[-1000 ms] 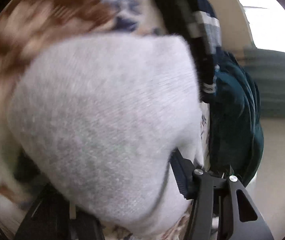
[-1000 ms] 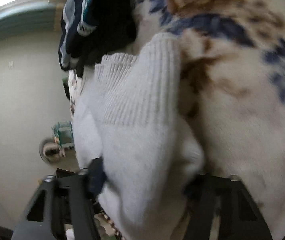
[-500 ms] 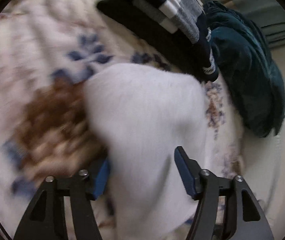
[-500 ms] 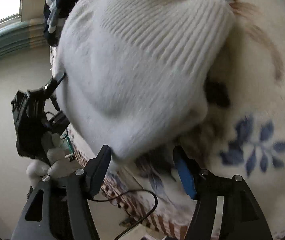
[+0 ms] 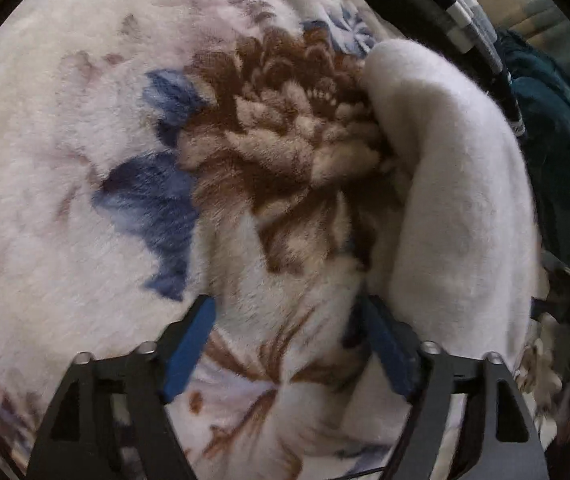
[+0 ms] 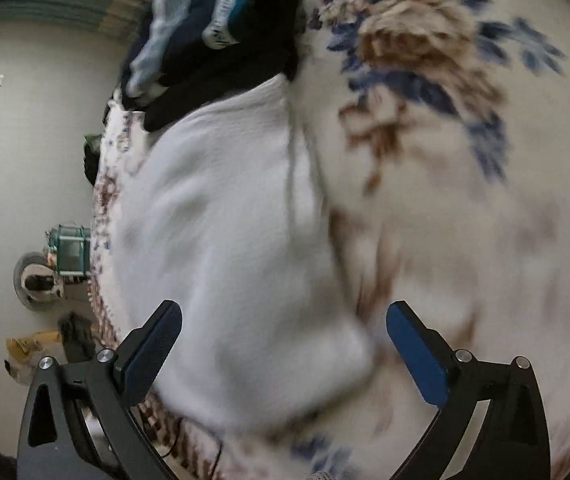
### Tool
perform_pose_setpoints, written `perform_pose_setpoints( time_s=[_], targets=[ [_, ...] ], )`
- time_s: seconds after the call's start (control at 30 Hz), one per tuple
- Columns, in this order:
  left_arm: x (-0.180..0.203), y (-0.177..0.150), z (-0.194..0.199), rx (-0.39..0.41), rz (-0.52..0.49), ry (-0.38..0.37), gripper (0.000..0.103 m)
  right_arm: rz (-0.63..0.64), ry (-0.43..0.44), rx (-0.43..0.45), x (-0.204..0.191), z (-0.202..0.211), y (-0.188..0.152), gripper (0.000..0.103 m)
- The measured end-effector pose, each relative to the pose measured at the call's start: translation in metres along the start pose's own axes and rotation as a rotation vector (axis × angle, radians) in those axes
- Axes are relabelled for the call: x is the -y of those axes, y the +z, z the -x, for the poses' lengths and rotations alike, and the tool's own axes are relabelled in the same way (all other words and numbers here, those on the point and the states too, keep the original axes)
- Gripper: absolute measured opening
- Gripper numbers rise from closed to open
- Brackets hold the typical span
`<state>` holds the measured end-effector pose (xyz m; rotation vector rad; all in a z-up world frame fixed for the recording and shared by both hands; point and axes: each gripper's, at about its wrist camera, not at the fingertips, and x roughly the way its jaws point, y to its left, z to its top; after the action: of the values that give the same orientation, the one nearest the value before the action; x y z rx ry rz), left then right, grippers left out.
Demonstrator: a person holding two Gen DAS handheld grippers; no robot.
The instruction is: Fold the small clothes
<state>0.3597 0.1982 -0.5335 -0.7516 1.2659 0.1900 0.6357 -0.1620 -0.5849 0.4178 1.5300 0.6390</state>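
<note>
A white knitted garment (image 5: 457, 200) lies folded on a flowered plush blanket (image 5: 85, 140). In the left wrist view it sits at the right, just past the right finger. My left gripper (image 5: 285, 324) is open and empty over the blanket, beside the garment. In the right wrist view the white garment (image 6: 225, 240) lies between and ahead of the fingers. My right gripper (image 6: 281, 328) is open wide, with the garment's near end lying in the gap and neither finger pressing it.
A stack of dark folded clothes (image 6: 221, 28) lies on the blanket just beyond the white garment, also in the left wrist view (image 5: 445, 8). A dark teal cloth (image 5: 557, 140) lies to its right. The bed's edge (image 6: 101, 208), floor and small objects are at left.
Both grippers have let go of the white garment and opened. It was held up a second ago and now rests on the blanket. The left gripper has moved to its left side.
</note>
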Motion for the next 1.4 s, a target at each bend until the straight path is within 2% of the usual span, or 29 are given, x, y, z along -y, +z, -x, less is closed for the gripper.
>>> perform_pose_setpoints(
  time_s=[0.03, 0.07, 0.17, 0.23, 0.3, 0.37, 0.43, 0.47, 0.5, 0.53, 0.63, 0.7, 0.73, 0.77, 0.8, 0.87, 0.93, 1.0, 1.1, 1.17, 1.23, 1.3, 1.4],
  targets=[
    [-0.002, 0.001, -0.002, 0.009, 0.01, -0.039, 0.101, 0.007, 0.025, -0.018, 0.003, -0.007, 0.015, 0.103],
    [-0.006, 0.001, -0.005, 0.022, 0.027, -0.093, 0.103, 0.013, 0.049, -0.052, 0.007, -0.019, 0.029, 0.103],
    [-0.01, -0.007, -0.01, 0.125, 0.124, -0.167, 0.103, 0.025, 0.103, -0.121, 0.011, -0.048, 0.058, 0.103],
    [-0.016, -0.006, -0.007, 0.116, 0.176, -0.194, 0.103, 0.031, 0.144, -0.152, 0.011, -0.058, 0.067, 0.103],
    [-0.019, -0.003, 0.0, 0.093, 0.212, -0.206, 0.103, 0.048, 0.242, -0.19, 0.006, -0.064, 0.07, 0.103],
    [-0.019, 0.0, 0.009, 0.115, 0.237, -0.223, 0.103, 0.022, 0.34, -0.245, -0.001, -0.074, 0.07, 0.103],
    [-0.012, 0.007, 0.017, 0.132, 0.226, -0.235, 0.103, 0.023, 0.36, -0.274, -0.007, -0.08, 0.06, 0.103],
    [-0.003, 0.01, 0.017, 0.136, 0.215, -0.223, 0.103, 0.04, 0.347, -0.28, -0.011, -0.081, 0.051, 0.097],
    [0.001, 0.017, 0.019, 0.14, 0.201, -0.216, 0.103, 0.065, 0.297, -0.273, -0.016, -0.082, 0.048, 0.084],
    [0.006, 0.026, 0.02, 0.138, 0.182, -0.205, 0.103, 0.069, 0.212, -0.25, -0.015, -0.078, 0.046, 0.05],
    [0.026, 0.054, 0.022, 0.162, 0.117, -0.206, 0.103, -0.047, 0.133, -0.111, 0.007, -0.05, 0.042, 0.047],
    [0.039, 0.079, 0.009, 0.137, 0.067, -0.208, 0.103, -0.088, 0.184, -0.09, 0.014, -0.038, 0.037, 0.047],
    [0.045, 0.09, -0.002, 0.114, 0.05, -0.19, 0.103, -0.096, 0.185, -0.072, 0.014, -0.033, 0.034, 0.039],
    [0.051, 0.104, -0.014, 0.098, 0.035, -0.161, 0.103, -0.085, 0.187, -0.07, 0.011, -0.032, 0.031, 0.025],
    [0.057, 0.115, -0.025, 0.078, 0.014, -0.139, 0.102, -0.073, 0.162, -0.062, 0.01, -0.028, 0.028, 0.024],
    [0.068, 0.133, -0.043, 0.074, -0.046, -0.042, 0.101, -0.085, 0.113, -0.028, -0.004, -0.029, 0.024, 0.02],
    [0.078, 0.149, -0.058, 0.061, -0.114, 0.049, 0.101, -0.118, 0.052, 0.033, -0.005, -0.017, 0.027, 0.018],
    [0.083, 0.157, -0.061, 0.061, -0.137, 0.083, 0.101, -0.124, -0.016, 0.054, -0.005, -0.015, 0.027, 0.018],
    [0.082, 0.152, -0.043, 0.087, -0.134, 0.049, 0.101, -0.133, -0.01, -0.041, 0.004, -0.018, 0.028, 0.023],
    [0.077, 0.138, -0.023, 0.111, -0.119, 0.027, 0.101, -0.132, -0.033, -0.036, 0.0, -0.009, 0.024, 0.05],
    [0.07, 0.115, 0.0, 0.137, -0.093, 0.027, 0.101, -0.141, -0.048, 0.008, -0.002, 0.011, 0.011, 0.061],
    [0.065, 0.1, 0.012, 0.144, -0.058, 0.026, 0.101, -0.198, -0.028, 0.038, 0.001, 0.032, -0.019, 0.061],
    [0.06, 0.073, 0.014, 0.094, 0.0, -0.015, 0.101, -0.325, 0.043, 0.014, 0.005, 0.036, -0.069, 0.061]
  ],
)
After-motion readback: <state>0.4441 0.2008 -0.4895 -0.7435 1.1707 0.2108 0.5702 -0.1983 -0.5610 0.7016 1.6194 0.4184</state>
